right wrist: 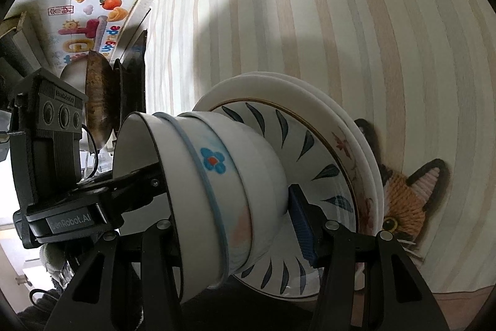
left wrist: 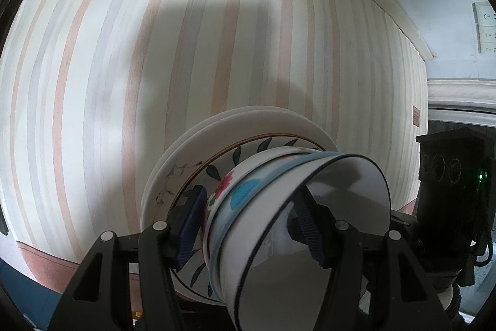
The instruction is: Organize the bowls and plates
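Observation:
A stack of nested bowls [left wrist: 272, 207] sits on a stack of plates [left wrist: 217, 132] on the striped tablecloth [left wrist: 124, 51]. The views are rolled sideways. My left gripper [left wrist: 251, 225] straddles the bowls, one blue pad outside on the leaf plate, the other inside the top bowl. My right gripper [right wrist: 235, 222] grips from the opposite side: one pad [right wrist: 302, 222] is between bowl base and leaf plate [right wrist: 322, 172], the other finger is hidden behind the bowls [right wrist: 217, 182]. The left gripper [right wrist: 102, 191] shows in the right wrist view reaching into the top bowl.
A knitted fox-face coaster [right wrist: 406, 200] lies behind the plates. A brown pan [right wrist: 99, 101] and dark cookware stand further along the table. A wall with sockets [left wrist: 483, 27] borders the table edge. The right gripper's body [left wrist: 449, 185] stands beside the bowls.

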Action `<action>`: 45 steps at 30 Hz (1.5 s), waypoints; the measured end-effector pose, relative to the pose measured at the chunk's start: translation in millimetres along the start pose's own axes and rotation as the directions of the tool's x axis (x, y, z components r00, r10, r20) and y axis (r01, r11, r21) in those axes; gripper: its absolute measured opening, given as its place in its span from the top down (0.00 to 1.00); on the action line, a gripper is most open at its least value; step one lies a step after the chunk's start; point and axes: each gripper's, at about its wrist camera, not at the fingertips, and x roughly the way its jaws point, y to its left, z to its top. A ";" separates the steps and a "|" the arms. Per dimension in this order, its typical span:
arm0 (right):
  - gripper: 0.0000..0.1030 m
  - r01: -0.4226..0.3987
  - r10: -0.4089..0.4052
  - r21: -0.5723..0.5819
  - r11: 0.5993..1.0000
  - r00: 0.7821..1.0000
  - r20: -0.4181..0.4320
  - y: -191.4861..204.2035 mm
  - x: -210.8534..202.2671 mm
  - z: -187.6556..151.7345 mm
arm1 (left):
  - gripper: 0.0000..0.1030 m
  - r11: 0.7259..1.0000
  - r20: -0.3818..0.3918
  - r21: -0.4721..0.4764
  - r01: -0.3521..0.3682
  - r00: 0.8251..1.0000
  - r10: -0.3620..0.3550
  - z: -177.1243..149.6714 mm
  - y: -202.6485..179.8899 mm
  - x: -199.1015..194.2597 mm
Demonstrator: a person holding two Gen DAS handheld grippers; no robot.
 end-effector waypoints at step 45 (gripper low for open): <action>0.17 0.373 -0.306 -0.083 0.924 0.852 0.425 116.5 -105.5 -120.3 | 0.27 0.946 0.451 0.123 -0.298 0.866 0.214 -104.2 -31.8 -134.4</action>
